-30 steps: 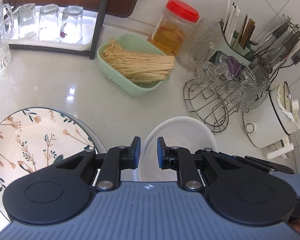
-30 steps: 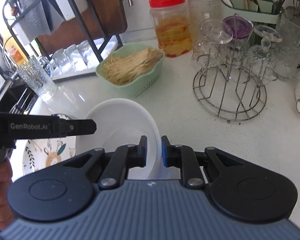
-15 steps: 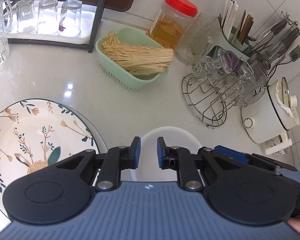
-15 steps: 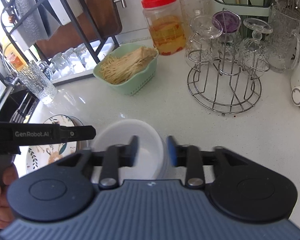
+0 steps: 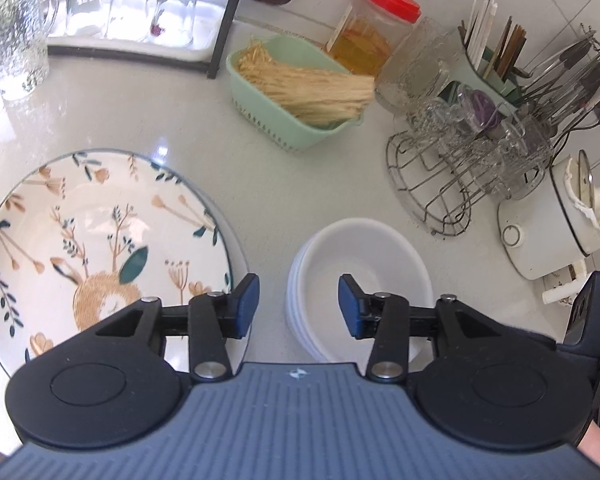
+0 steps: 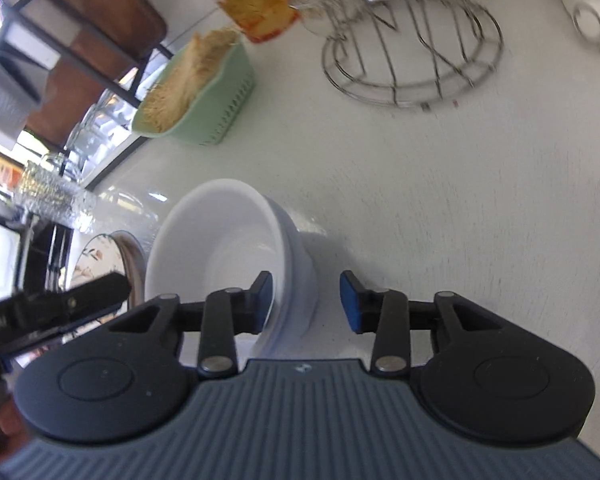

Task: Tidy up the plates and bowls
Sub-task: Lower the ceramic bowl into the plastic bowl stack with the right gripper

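A stack of white bowls [image 5: 360, 264] stands on the white counter, also in the right wrist view [image 6: 228, 240]. A floral plate [image 5: 100, 248] lies left of it; its edge shows in the right wrist view [image 6: 100, 256]. My left gripper [image 5: 298, 306] is open and empty, hovering over the near left rim of the stack. My right gripper [image 6: 305, 302] is open, its jaws either side of the stack's near right wall, not gripping it. The left gripper's body [image 6: 52, 308] shows at the left of the right wrist view.
A green basket of noodles [image 5: 300, 92], a red-lidded jar [image 5: 372, 28] and a wire glass rack [image 5: 460, 168] stand behind. A white pot [image 5: 556, 224] is at right. Upturned glasses [image 5: 132, 12] and a glass pitcher [image 5: 16, 36] sit at back left.
My right gripper has opened and let go of the top white bowl, which now sits on the stack. My left gripper has also opened. The right view has dropped lower and tilted.
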### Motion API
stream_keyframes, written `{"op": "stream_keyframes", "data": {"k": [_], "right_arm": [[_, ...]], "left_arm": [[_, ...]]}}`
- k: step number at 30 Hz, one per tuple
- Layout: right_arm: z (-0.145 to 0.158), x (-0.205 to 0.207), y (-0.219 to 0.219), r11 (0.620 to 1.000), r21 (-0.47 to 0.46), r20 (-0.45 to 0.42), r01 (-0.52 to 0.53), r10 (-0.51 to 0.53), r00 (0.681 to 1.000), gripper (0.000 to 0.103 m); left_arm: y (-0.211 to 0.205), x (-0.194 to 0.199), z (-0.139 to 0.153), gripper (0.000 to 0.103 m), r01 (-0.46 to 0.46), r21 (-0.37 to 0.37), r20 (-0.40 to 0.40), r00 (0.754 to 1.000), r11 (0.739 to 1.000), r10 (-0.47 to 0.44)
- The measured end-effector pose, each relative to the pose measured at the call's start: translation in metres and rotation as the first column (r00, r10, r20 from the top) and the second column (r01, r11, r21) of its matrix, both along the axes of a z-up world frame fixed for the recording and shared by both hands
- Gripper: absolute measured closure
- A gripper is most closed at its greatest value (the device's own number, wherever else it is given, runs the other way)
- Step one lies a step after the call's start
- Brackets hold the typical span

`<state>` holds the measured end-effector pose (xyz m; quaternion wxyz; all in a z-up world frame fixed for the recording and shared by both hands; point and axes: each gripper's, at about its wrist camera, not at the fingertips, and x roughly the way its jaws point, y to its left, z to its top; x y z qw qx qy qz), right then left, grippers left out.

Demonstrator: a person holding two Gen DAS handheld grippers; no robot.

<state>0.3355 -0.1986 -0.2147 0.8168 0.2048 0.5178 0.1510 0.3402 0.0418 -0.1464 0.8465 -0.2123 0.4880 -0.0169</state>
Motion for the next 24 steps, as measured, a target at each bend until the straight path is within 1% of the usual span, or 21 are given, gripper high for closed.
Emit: {"op": "stream_keyframes", "data": {"k": [1,3,4,5,7,9,11,14,17,20,24], "right_arm": [[-0.001,-0.001,-0.002,1.000,0.014,-0.008,0.012,-0.012,1.000,0.065],[-0.002,-0.002,-0.004,0.999,0.043,-0.020,0.030,-0.029,0.999,0.072],[-0.003,-0.002,-0.005,0.998,0.051,-0.024,0.037,-0.036,0.999,0.074],[-0.003,-0.002,-0.006,0.997,0.060,-0.027,0.040,-0.038,0.999,0.079],[-0.003,-0.003,-0.007,0.997,0.058,-0.031,0.045,-0.043,0.999,0.081],[-0.001,-0.003,-0.009,0.999,0.028,-0.034,0.032,-0.031,0.999,0.086],[0.001,-0.005,-0.011,0.999,0.008,-0.035,0.035,-0.035,0.999,0.087],[0.003,-0.011,-0.019,0.999,-0.018,-0.034,0.042,-0.043,0.999,0.087],[0.004,-0.019,-0.028,0.997,-0.038,-0.033,0.061,-0.062,0.998,0.087],[0.004,-0.030,-0.039,0.995,-0.051,-0.037,0.085,-0.087,0.996,0.087],[0.004,-0.045,-0.051,0.991,-0.065,-0.046,0.115,-0.119,0.992,0.088]], "left_arm": [[0.000,-0.001,-0.001,0.051,0.002,-0.002,-0.008,1.000,1.000,-0.002],[-0.001,-0.002,-0.003,0.050,0.011,-0.005,-0.013,1.000,1.000,-0.011],[-0.002,-0.002,-0.003,0.050,0.017,-0.006,-0.016,1.000,1.000,-0.017],[-0.003,-0.002,-0.003,0.050,0.023,-0.008,-0.017,1.000,1.000,-0.023],[-0.005,-0.001,-0.003,0.050,0.033,-0.018,-0.016,0.999,0.999,-0.033],[-0.007,0.000,-0.003,0.050,0.045,-0.014,-0.013,0.999,0.999,-0.046],[-0.009,0.003,-0.006,0.050,0.060,-0.014,-0.026,0.998,0.998,-0.061],[-0.009,0.007,-0.012,0.050,0.088,-0.064,-0.031,0.995,0.994,-0.090],[-0.016,0.009,-0.019,0.050,0.119,-0.058,-0.025,0.992,0.991,-0.121],[-0.024,0.008,-0.025,0.050,0.164,-0.104,-0.026,0.986,0.981,-0.167],[-0.043,0.003,-0.034,0.050,0.233,-0.113,-0.041,0.970,0.966,-0.238]]}}
